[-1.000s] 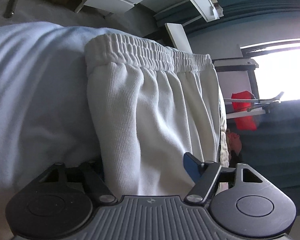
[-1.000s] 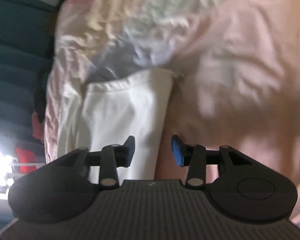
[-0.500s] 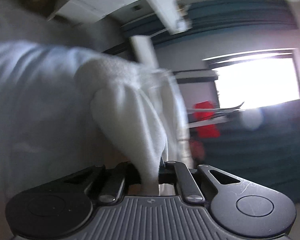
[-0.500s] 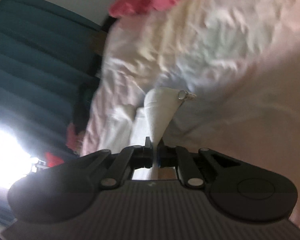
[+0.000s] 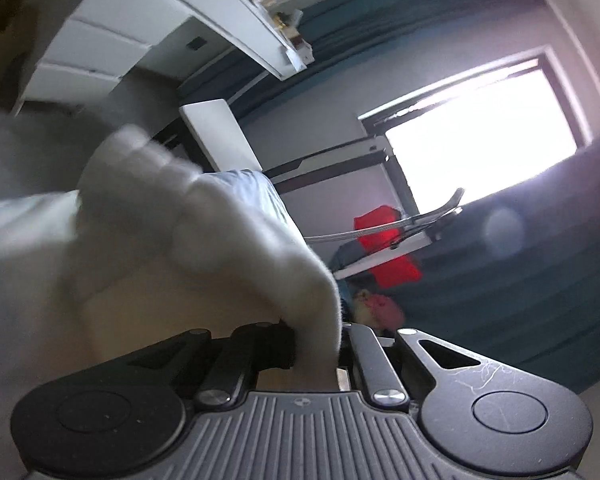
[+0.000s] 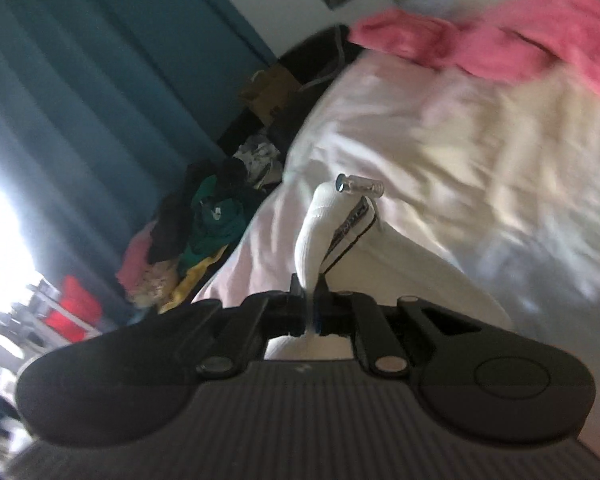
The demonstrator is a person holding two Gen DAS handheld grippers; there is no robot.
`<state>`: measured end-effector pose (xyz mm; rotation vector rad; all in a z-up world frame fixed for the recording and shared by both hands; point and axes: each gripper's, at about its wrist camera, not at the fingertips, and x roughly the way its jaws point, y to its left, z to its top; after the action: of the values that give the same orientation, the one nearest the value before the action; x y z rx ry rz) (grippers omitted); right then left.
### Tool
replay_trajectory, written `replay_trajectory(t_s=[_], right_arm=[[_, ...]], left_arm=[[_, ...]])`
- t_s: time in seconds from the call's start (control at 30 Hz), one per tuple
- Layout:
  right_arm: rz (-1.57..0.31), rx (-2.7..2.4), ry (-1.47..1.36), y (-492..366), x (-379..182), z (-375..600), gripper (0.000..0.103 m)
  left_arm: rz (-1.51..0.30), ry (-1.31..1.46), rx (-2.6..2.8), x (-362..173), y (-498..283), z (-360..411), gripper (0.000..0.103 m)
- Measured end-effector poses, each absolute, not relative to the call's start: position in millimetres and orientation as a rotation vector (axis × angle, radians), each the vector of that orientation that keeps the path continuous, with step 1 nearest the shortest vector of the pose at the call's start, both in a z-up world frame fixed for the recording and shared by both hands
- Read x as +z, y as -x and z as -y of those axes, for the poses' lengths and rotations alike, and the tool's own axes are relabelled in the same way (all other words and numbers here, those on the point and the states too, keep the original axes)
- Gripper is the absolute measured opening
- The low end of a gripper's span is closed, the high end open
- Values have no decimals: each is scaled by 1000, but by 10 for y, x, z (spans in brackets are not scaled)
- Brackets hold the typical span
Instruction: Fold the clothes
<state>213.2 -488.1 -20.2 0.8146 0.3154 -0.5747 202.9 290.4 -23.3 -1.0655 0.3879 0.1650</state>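
Both grippers have closed and lifted since the earlier frames: the left gripper [image 5: 320, 344] pinches the white shorts [image 5: 204, 240] at the waistband end, the right gripper [image 6: 309, 308] pinches their hem corner, raising them off the pale bedsheet [image 6: 460, 128], probably to fold them over.

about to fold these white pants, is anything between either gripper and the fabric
Nothing visible. The left gripper is shut on the white pants directly, and the right gripper pinches another part of them.
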Motion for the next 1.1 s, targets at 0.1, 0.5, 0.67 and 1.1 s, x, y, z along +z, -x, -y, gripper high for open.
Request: replay_trajectory(t_s=[0.1, 0.5, 0.67, 1.1], right_arm=[[-364, -622, -751, -2881, -413, 4813, 7], [-547, -659, -627, -3774, -1250, 4833, 12], [-505, -548, -762, -3354, -1158, 4887, 33], [-440, -308, -1193, -1536, -1222, 5078, 45]], left_arm=[[-444, 988, 228, -408, -2839, -2790, 8], [-592, 925, 308, -902, -4085, -2641, 23], [-602, 906, 175, -727, -3764, -2716, 58], [-595, 926, 85, -758, -1844, -2632, 81]])
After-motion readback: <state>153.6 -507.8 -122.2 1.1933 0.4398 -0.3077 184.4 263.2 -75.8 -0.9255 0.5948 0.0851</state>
